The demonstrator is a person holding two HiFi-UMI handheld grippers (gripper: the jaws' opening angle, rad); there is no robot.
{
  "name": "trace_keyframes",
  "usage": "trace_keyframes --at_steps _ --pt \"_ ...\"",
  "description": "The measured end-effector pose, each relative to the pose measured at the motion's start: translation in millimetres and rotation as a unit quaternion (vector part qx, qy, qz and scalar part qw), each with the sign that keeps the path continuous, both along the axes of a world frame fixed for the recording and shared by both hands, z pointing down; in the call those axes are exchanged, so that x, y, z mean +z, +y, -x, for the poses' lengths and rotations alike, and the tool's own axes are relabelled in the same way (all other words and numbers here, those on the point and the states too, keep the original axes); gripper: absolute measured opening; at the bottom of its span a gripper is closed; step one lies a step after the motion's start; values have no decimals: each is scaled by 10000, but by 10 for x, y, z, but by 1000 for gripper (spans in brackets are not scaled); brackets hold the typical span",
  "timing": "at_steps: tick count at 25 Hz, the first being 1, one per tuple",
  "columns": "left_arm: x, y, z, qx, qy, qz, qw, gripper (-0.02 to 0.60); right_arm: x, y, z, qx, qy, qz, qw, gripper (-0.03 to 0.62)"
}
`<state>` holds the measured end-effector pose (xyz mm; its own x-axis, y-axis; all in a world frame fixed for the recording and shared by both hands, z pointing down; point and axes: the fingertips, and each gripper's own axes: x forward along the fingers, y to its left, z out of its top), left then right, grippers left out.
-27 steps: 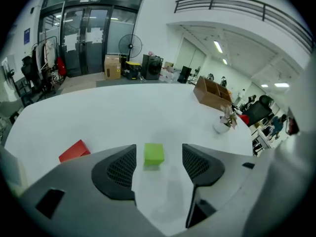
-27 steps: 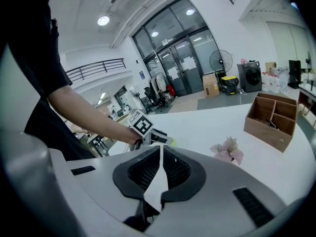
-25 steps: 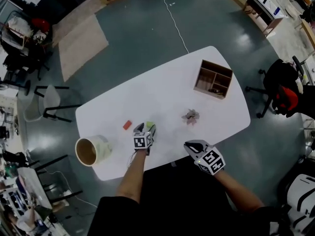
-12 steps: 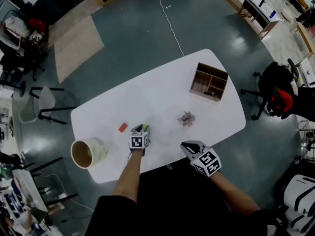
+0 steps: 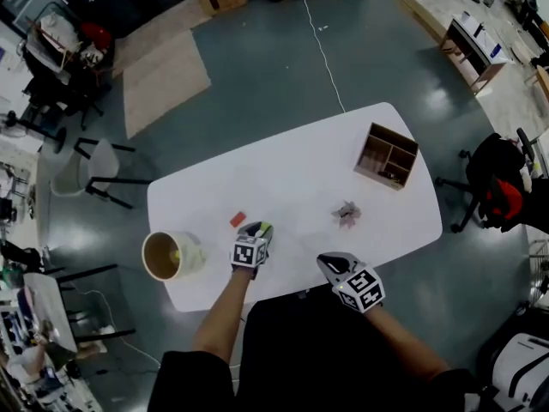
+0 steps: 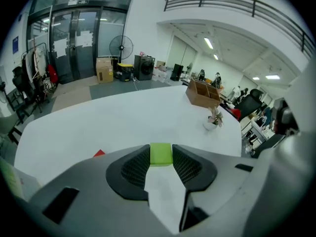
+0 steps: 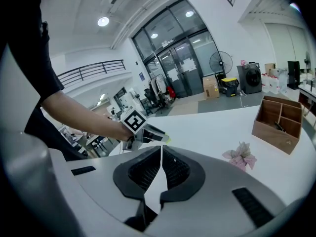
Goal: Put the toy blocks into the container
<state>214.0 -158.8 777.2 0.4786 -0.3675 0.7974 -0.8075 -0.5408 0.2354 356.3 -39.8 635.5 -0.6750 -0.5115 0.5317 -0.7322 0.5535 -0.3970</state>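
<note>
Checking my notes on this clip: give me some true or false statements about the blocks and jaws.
The left gripper's jaws grip a green block. True; they have just been closing on it.
The right gripper holds the red block. False: its jaws are shut on nothing; the red block lies on the table.
The container sits at the table's middle. False: it sits at the left end.
A pink flower lies between the right gripper and the wooden box. True.

Green block clamped; red block, beige container on table.
</note>
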Motion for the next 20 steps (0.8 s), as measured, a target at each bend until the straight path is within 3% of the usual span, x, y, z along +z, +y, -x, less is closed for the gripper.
trace_keyframes --at_steps 6,20 --pt "-514 128 302 -44 287 53 9996 138 -89 -98 339 -292 -129 -74 9995 8" --pt "-1258 493 1334 -360 190 -93 9991 138 -71 -8 1028 -923 16 -165 9956 5"
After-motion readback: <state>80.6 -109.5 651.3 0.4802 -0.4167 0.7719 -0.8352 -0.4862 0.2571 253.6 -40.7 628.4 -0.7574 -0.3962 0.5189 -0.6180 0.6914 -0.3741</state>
